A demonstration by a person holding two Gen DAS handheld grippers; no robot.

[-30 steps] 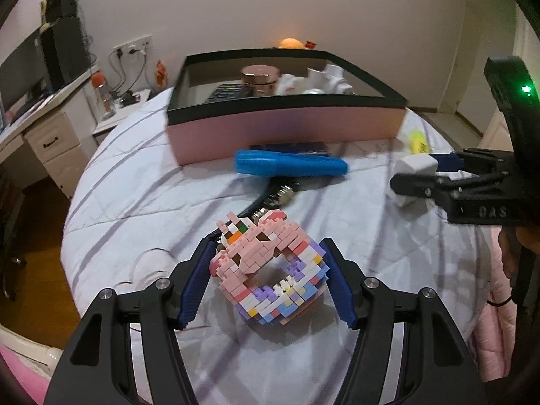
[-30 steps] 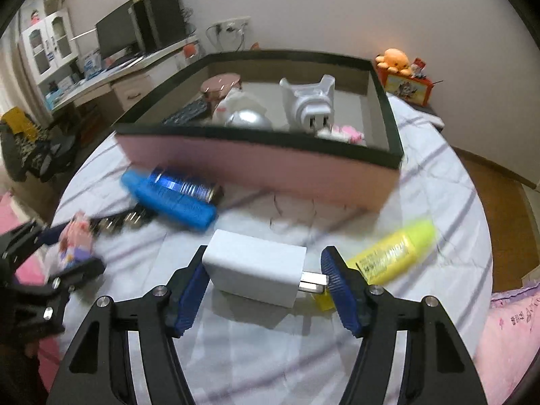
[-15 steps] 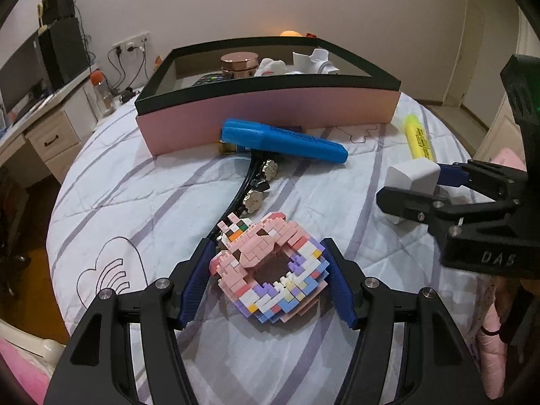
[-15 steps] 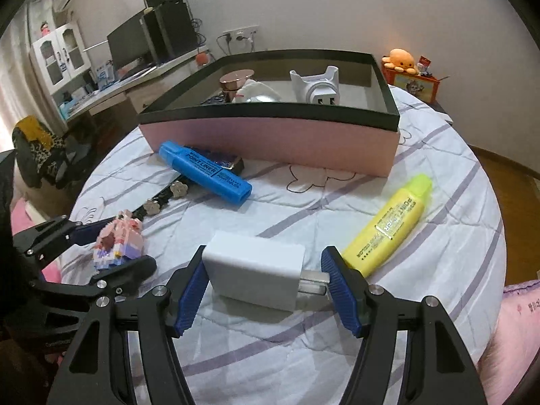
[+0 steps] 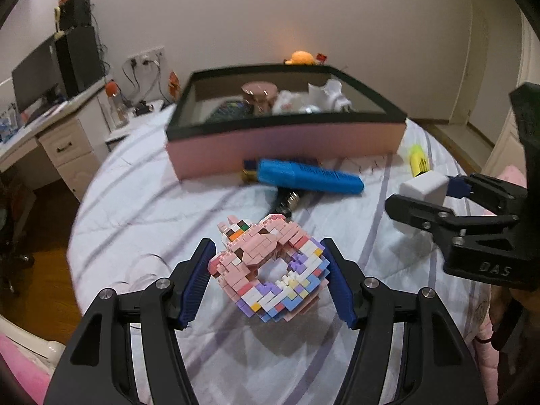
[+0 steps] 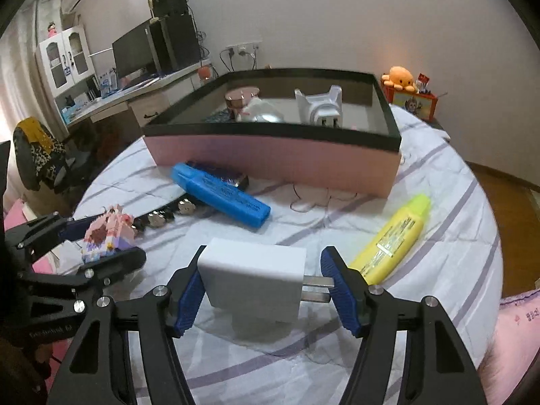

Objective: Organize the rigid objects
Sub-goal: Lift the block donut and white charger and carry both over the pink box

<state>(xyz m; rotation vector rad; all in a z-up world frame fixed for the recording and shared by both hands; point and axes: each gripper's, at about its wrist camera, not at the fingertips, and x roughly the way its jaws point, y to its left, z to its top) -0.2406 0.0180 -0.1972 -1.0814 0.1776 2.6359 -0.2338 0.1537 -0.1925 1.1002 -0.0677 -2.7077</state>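
Both tongs are loaded and lifted, so the step in hand looks like the carry toward the pink box [image 6: 270, 158], which sits at the far side of the bench [image 6: 449, 209] under a striped white cloth. The left tongs [image 5: 268, 278] are clamped on the brick-built pink donut [image 5: 270, 266], one blue pad against each flank, with the toy raised clear of the cloth and tilted; its shadow lies on the cloth below. The right tongs [image 6: 261, 283] grip the white charger [image 6: 253, 276] sideways: the left pad presses its body while the right pad bears on the metal prongs, and it too appears to hang off the cloth. Still lying loose on the bench are the blue highlighter [image 6: 221, 194], resting over a small dark item just in front of the box wall, a black strap with metal charms [image 6: 168, 214] between the highlighter and the donut, and the yellow highlighter [image 6: 393, 239] to the right. Several things are already inside the box, among them a white adapter [image 6: 320, 108] and a round pink tin [image 6: 241, 96]. The next move, as I judge it, calls for taking each load up and over the black rim, finding a free patch among the contents, and only then easing the pads apart. The charger's hold on its prongs looks the less secure of the two.
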